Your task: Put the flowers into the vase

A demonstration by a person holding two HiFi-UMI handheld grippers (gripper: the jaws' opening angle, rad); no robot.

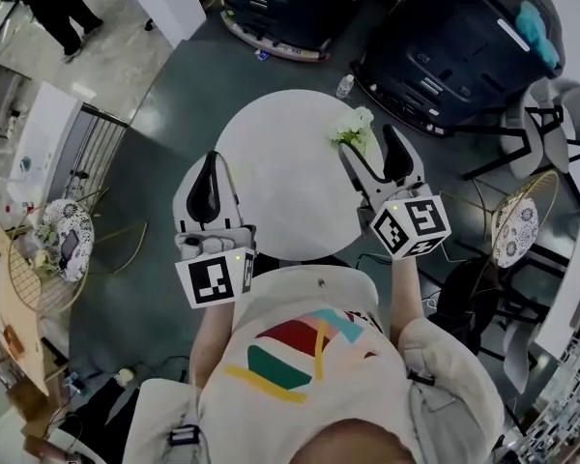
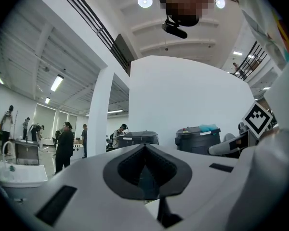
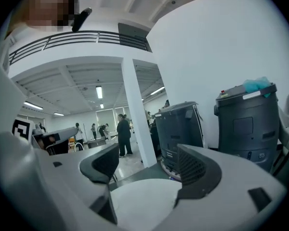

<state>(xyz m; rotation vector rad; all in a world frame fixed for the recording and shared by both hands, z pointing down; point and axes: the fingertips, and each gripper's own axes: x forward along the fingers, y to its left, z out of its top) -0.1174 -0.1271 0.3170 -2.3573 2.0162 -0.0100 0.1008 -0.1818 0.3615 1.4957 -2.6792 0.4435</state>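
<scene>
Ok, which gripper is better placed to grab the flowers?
Right, probably: the right gripper is open, close beside the flowers; the left gripper is shut, farther across the table.

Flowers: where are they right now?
In the head view, the flowers sit at the far right of the round table, just ahead of the open right gripper, by its left jaw tip.

White flowers (image 1: 354, 127) sit at the far edge of the table (image 1: 271, 187).

The round table (image 1: 280, 196) between the tongs has a smooth, matt white top. The left gripper (image 1: 210, 184) and right gripper (image 1: 375, 160) have matt pale plastic shells and finely ribbed black pads (image 3: 195, 170).
</scene>
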